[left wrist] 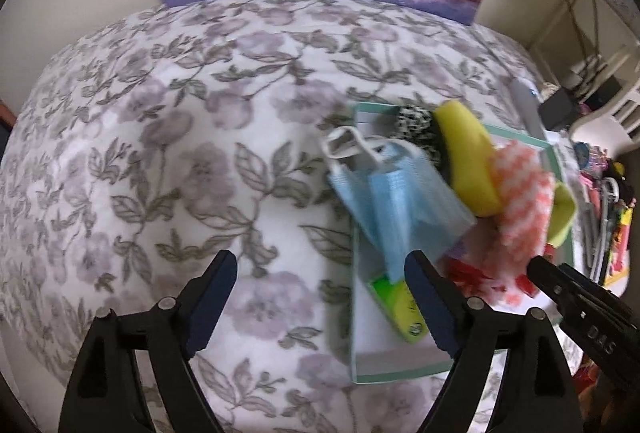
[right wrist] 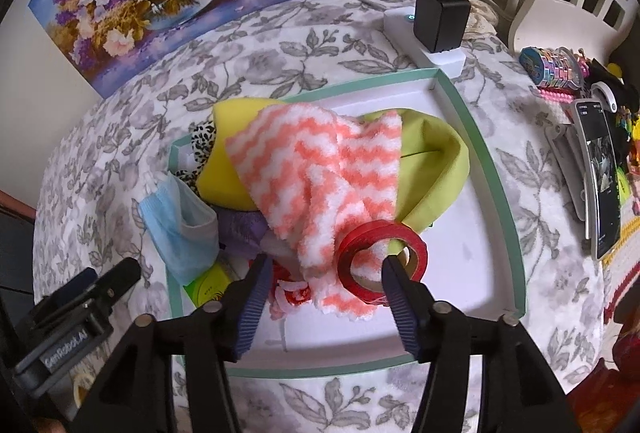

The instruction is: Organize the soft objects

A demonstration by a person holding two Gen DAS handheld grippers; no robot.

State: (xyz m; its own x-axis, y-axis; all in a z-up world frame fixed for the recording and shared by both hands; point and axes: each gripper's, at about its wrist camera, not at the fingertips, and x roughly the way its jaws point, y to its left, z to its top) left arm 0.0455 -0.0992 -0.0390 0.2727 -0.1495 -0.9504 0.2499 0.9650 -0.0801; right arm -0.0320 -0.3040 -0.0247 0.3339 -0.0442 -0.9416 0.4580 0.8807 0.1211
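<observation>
Both grippers hang spread and empty, the left gripper beside a limp, featherlight blue face mask, best pinched mid-fold, and the right gripper over a fluffy coral-striped cloth at twelve o'clock, in the green-rimmed tray.

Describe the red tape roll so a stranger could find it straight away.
Find the green-rimmed white tray on the floral bedcover. In the tray's cloth pile, follow the pink-and-white zigzag cloth to its near end. The red tape roll stands there on edge, the only hard ring among soft things.
</observation>
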